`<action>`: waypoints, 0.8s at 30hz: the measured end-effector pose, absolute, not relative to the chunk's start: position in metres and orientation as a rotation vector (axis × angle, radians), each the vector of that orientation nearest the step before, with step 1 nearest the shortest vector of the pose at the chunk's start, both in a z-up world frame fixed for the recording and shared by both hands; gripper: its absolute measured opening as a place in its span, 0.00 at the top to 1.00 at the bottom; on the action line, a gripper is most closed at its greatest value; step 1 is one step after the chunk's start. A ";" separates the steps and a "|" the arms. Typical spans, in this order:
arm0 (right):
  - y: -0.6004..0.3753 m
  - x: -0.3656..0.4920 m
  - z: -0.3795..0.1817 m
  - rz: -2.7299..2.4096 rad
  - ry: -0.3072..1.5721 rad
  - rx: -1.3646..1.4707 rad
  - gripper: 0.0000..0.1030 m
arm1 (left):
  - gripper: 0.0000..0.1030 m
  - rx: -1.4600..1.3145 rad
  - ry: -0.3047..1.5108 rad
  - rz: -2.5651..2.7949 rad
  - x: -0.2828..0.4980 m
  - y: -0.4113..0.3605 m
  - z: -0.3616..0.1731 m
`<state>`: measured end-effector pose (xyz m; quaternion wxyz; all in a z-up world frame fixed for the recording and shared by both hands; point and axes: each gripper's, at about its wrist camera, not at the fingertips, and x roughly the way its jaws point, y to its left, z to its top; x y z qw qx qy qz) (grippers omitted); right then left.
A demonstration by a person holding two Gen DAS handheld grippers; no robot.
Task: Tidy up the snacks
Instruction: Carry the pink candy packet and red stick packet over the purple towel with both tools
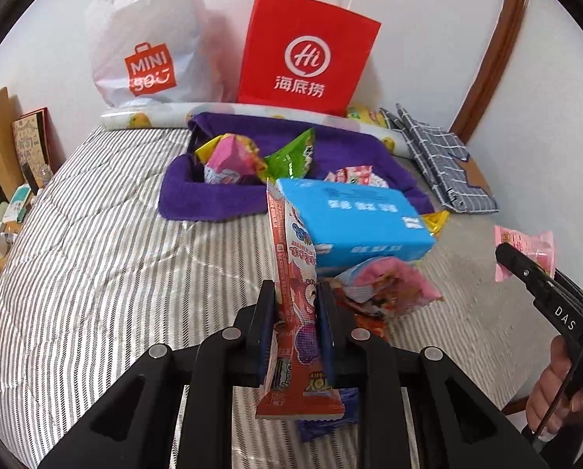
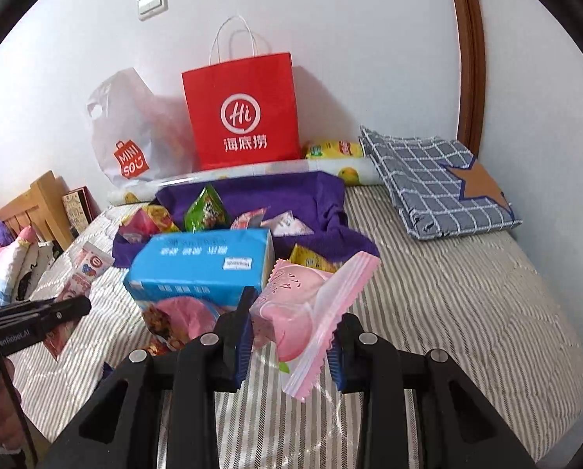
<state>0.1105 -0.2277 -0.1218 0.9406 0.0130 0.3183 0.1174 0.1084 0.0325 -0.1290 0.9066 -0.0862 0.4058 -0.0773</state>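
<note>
Left gripper point(image 1: 295, 293): clamped on a red snack pouch point(image 1: 293, 281).
Right gripper point(image 2: 291, 320): clamped on a pink snack packet point(image 2: 299, 305).
Blue box point(image 2: 205, 269): on the striped bed point(image 2: 467, 293), beside the purple towel point(image 2: 311, 195).

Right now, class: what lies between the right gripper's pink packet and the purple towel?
The blue box and a small yellow packet, seen in the right wrist view.

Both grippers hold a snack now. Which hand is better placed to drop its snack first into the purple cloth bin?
Probably the left. The left gripper holds the red snack pack pointing straight toward the purple bin. The right gripper, holding the pink packet, has the blue box in its way.
</note>
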 end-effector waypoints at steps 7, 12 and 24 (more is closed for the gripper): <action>-0.224 0.111 -0.102 0.250 0.626 0.028 0.71 | 0.80 -0.151 0.813 -0.177 0.109 0.019 -0.112; -0.220 0.112 -0.090 0.264 0.614 0.022 0.71 | 0.80 -0.142 0.793 -0.188 0.111 0.012 -0.099; -0.214 0.123 -0.071 0.288 0.590 0.022 0.70 | 0.80 -0.122 0.764 -0.203 0.124 0.000 -0.077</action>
